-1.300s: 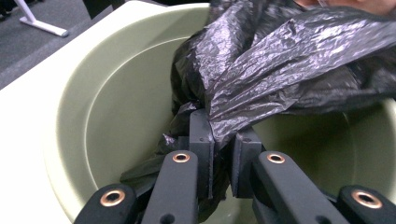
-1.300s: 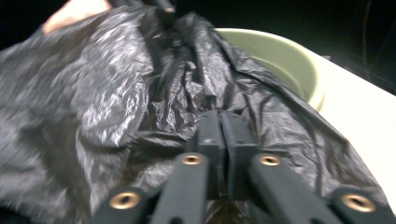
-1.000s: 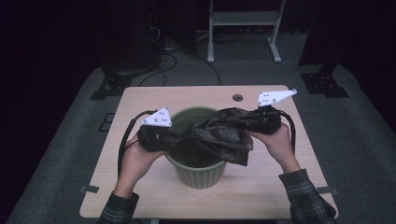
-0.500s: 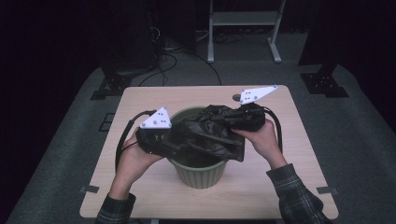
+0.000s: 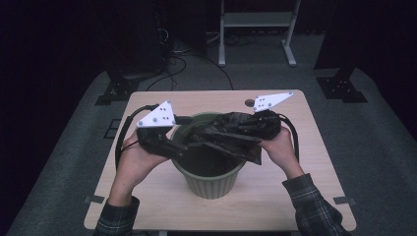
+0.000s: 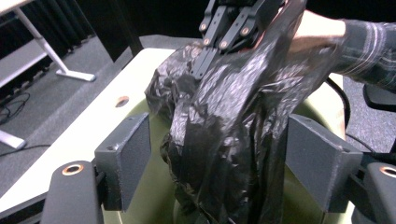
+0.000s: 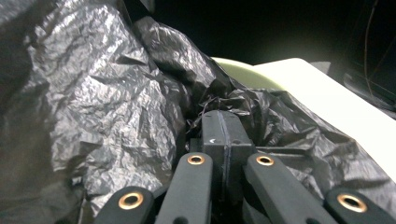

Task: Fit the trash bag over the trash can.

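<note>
Your left gripper (image 6: 219,158) stands wide open, its jaws having just parted, the crinkled black plastic bag (image 6: 243,126) hanging loose between its pads. Your right gripper (image 7: 223,135) pinches that single bag shut over the one ribbed green bin (image 5: 211,172) near the tabletop's (image 5: 147,191) middle.

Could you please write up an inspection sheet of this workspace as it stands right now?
Surface: light wooden table, small round hole near its far edge.
Job's things: green bin at table centre; crumpled black bin bag hanging over its mouth.
Clutter: nothing seen.
Grippers: left gripper open, pads either side of the bag, not pressing; right gripper shut on the bag.
Cables: black cable looping from the left gripper; more on the floor behind.
Surroundings: grey carpet, metal stand, dark backdrop.
</note>
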Available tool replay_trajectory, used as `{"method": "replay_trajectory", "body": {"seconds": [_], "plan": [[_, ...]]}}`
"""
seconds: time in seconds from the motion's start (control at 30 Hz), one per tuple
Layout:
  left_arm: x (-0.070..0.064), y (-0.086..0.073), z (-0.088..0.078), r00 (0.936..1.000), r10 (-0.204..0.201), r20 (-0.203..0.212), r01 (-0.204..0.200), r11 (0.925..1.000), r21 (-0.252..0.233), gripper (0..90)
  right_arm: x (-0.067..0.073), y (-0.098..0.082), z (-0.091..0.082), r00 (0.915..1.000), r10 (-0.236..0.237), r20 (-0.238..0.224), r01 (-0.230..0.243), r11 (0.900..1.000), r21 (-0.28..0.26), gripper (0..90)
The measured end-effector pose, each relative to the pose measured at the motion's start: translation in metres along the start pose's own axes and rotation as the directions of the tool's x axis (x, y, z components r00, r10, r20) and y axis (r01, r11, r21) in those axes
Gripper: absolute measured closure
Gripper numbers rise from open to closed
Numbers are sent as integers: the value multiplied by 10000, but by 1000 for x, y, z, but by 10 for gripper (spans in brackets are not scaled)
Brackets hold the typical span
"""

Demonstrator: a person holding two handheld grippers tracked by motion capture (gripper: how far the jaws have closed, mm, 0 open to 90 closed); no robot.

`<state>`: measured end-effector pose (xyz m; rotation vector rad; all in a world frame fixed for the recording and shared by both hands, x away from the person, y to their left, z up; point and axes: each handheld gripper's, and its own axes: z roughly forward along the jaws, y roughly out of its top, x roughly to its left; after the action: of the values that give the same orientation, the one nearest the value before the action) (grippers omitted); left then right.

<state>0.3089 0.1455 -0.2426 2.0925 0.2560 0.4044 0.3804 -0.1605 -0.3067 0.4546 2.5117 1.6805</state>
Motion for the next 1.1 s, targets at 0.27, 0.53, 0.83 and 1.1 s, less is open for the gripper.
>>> {"method": "replay_trajectory", "body": {"seconds": [0.27,0.53,0.83,1.1], "plan": [[5,1,-9,9999,-111,-57,109,9995,-286,243,-5,-4,-11,9998,168,135,-167,9998,-84,900],[15,8,1,9967,-215,778,258,9982,-545,441,0,-1,-3,10000,-17,-52,17,10000,-60,900],[14,-11,43,9848,-510,1659,406,9970,655,643,-1,8,-3,9996,35,-297,-51,9985,-540,900],[8,-25,65,9898,-442,1351,253,9900,1385,583,3,25,14,9982,-80,-595,30,9965,-830,900]]}}
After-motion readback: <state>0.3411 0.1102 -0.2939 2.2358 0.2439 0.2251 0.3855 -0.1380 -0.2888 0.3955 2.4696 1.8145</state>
